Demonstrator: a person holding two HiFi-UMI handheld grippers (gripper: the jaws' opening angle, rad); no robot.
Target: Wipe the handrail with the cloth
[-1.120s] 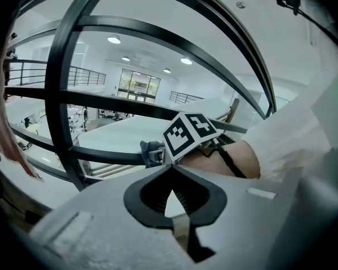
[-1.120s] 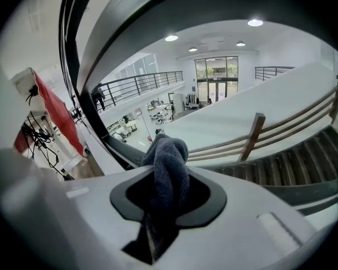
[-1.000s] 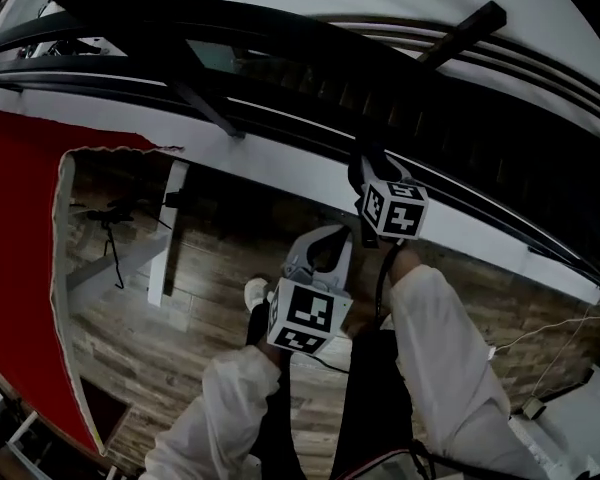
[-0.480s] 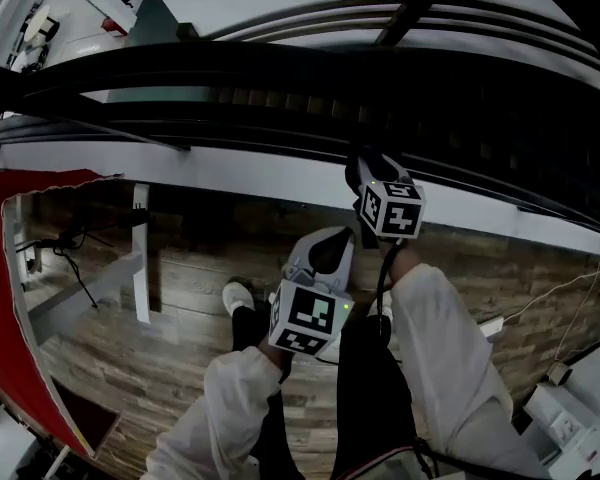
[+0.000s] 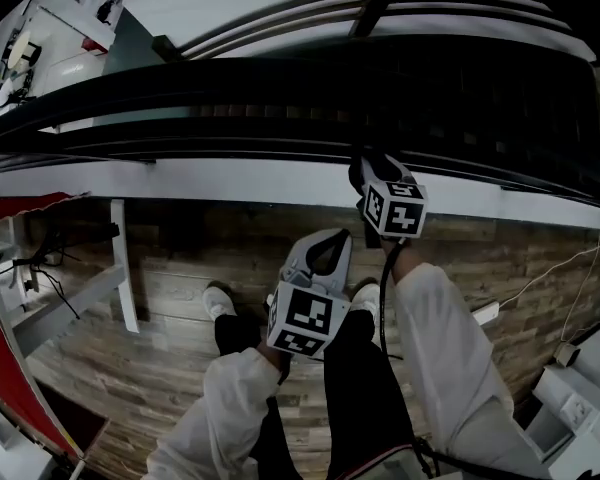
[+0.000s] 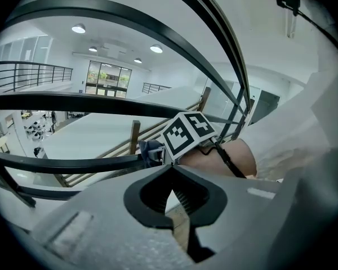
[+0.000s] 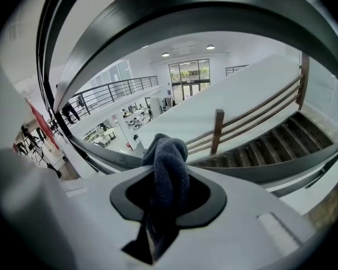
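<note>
My right gripper (image 5: 368,173) is up at the black handrail (image 5: 230,78), shut on a dark blue-grey cloth (image 7: 168,156). The cloth bunches out between the jaws, close under the broad dark rail (image 7: 214,16). From the left gripper view, the cloth (image 6: 149,151) shows beside the right gripper's marker cube (image 6: 187,134), next to a rail (image 6: 73,163). My left gripper (image 5: 322,252) hangs lower and nearer to me, off the rail. Its jaws (image 6: 170,176) are shut with nothing between them.
Below the rail run a white ledge (image 5: 230,180) and a wooden floor (image 5: 180,308) with a white frame (image 5: 120,268) at left. A red panel (image 5: 5,368) stands far left. Dark stairs (image 5: 480,98) lie beyond the rail. A cable (image 5: 560,268) and white boxes (image 5: 570,408) sit at right.
The view has swung: the rail now runs more level across the picture and the red panel has slid left. My feet have shifted. Both grippers hold the same pose and grip.
</note>
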